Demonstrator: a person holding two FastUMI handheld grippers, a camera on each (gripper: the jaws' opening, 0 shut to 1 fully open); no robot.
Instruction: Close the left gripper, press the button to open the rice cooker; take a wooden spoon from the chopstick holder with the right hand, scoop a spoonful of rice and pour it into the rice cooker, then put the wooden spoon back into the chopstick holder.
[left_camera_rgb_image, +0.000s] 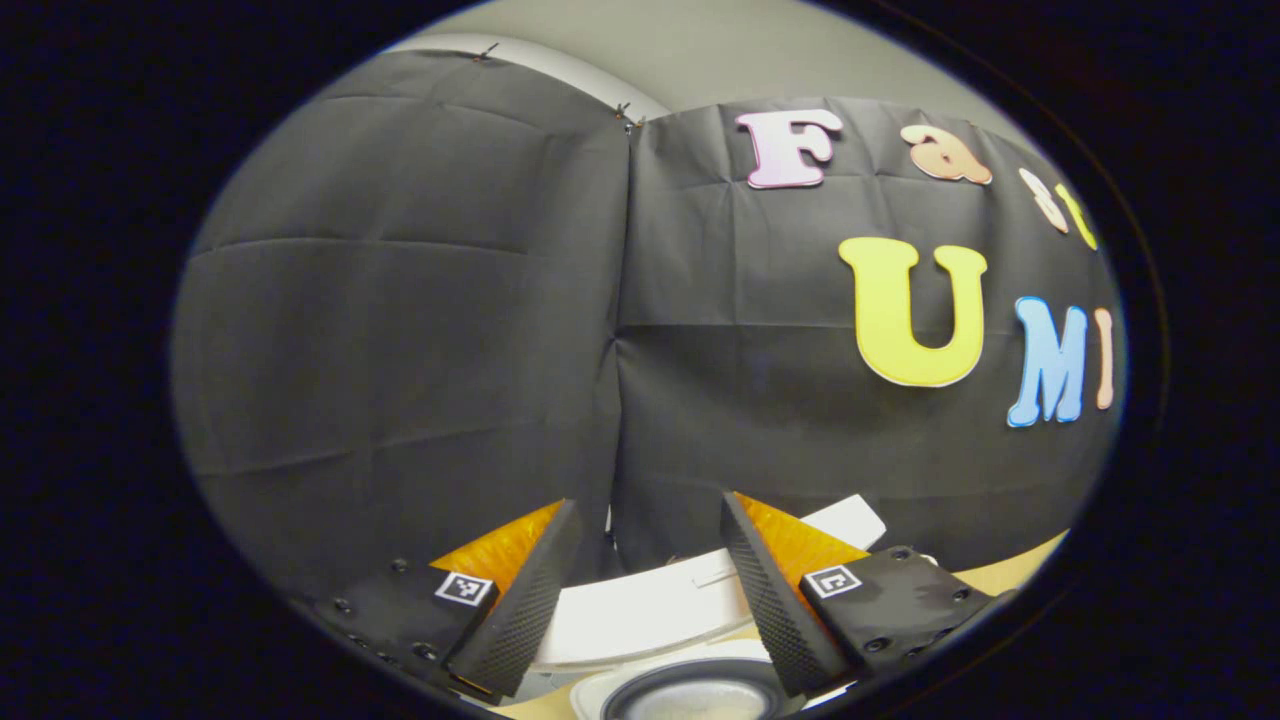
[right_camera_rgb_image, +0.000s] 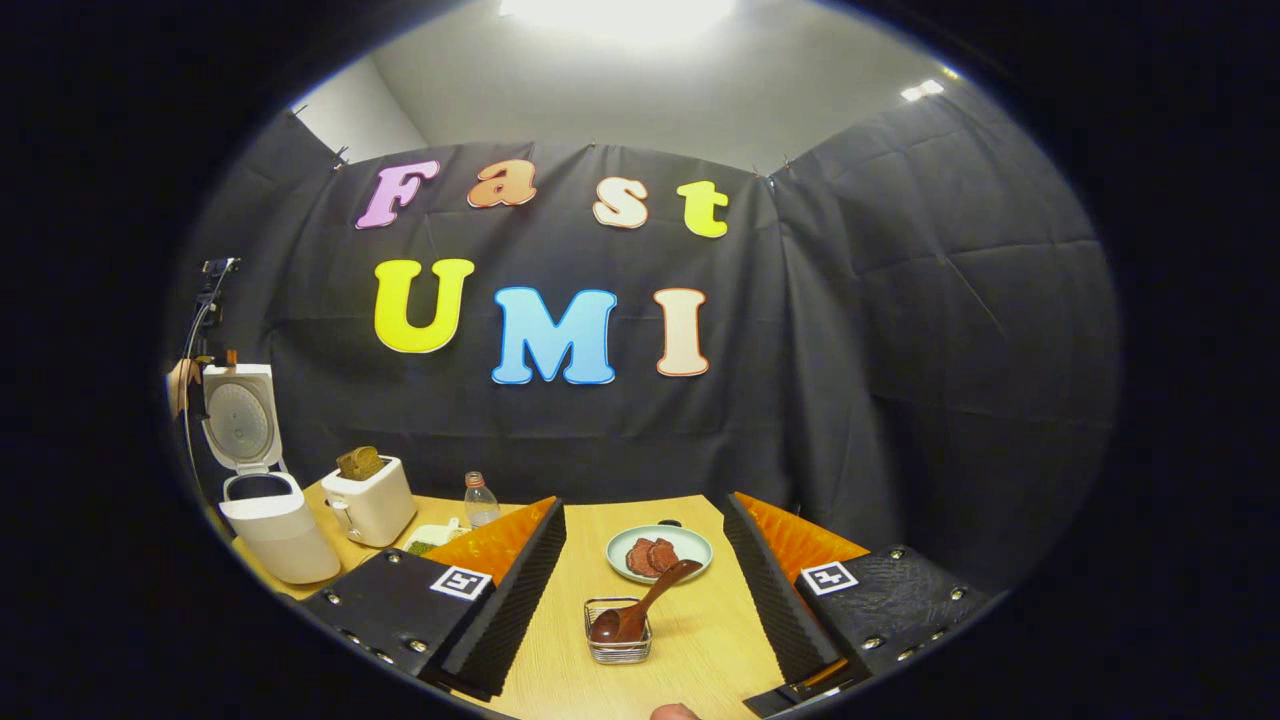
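With the rice cooker (right_camera_rgb_image: 262, 497) lid already raised at the worktop (right_camera_rgb_image: 700, 640) edge, both the left hand-held gripper (left_camera_rgb_image: 640, 590) and the right hand-held gripper (right_camera_rgb_image: 645, 580) are held open and empty, and the wooden spoon (right_camera_rgb_image: 640, 605), leaning loosely in the chopstick holder (right_camera_rgb_image: 617, 632), could be knocked out if approached off-centre.

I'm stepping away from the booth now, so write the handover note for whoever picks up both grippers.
Left gripper: open, holding nothing, above the rice cooker.
Right gripper: open, holding nothing, facing the table.
Rice cooker: at the table's left end, lid already up, so the button step is done.
Wooden spoon: resting in the wire chopstick holder, straight ahead between the right gripper's fingers.
Whether rice has gone into the cooker cannot be told from here.
Left: if it has not, grasp the spoon, scoop rice, pour it into the cooker, return the spoon.
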